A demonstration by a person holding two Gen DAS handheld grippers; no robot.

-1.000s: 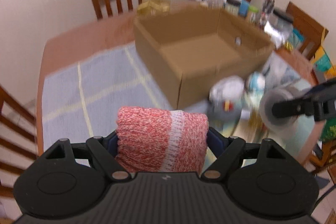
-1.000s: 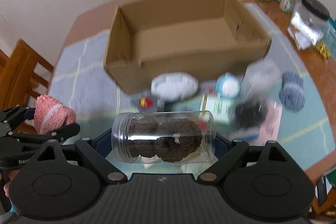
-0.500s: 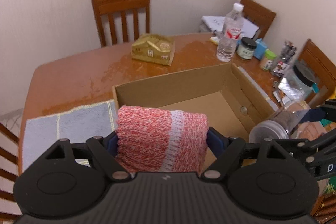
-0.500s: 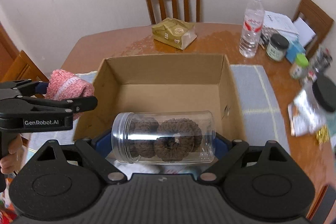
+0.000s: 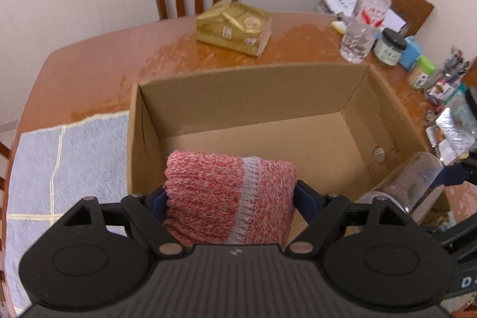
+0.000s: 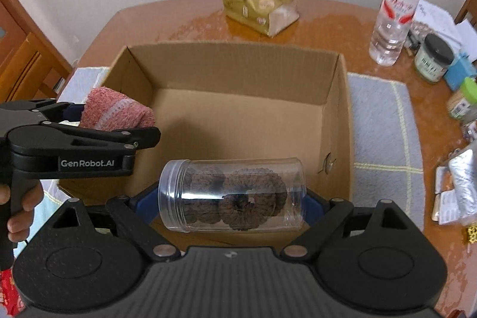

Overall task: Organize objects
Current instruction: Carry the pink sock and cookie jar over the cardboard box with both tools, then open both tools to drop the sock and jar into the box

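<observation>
Over the open cardboard box [image 6: 229, 121], both grippers carry their loads.

Left gripper [image 5: 231, 198] has the pink knitted roll [image 5: 229, 198] between its jaws, which are opening, above the box's near-left corner. Right gripper [image 6: 231, 198] grips a clear plastic jar [image 6: 232, 195] of dark ridged pieces, lying sideways, over the box's near edge. Far behind sit a gold packet [image 6: 261, 8] and a water bottle [image 6: 393, 8] on the wooden table [image 5: 89, 73].

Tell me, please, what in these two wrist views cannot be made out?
- Near part of the cardboard box floor: hidden in both views by the pink knitted bundle and the clear jar.
- Labels on the small jars at the table's right: too small, blurred.
- Whether the left tongs, now opening, still press the bundle: pads are hidden behind it.
</observation>
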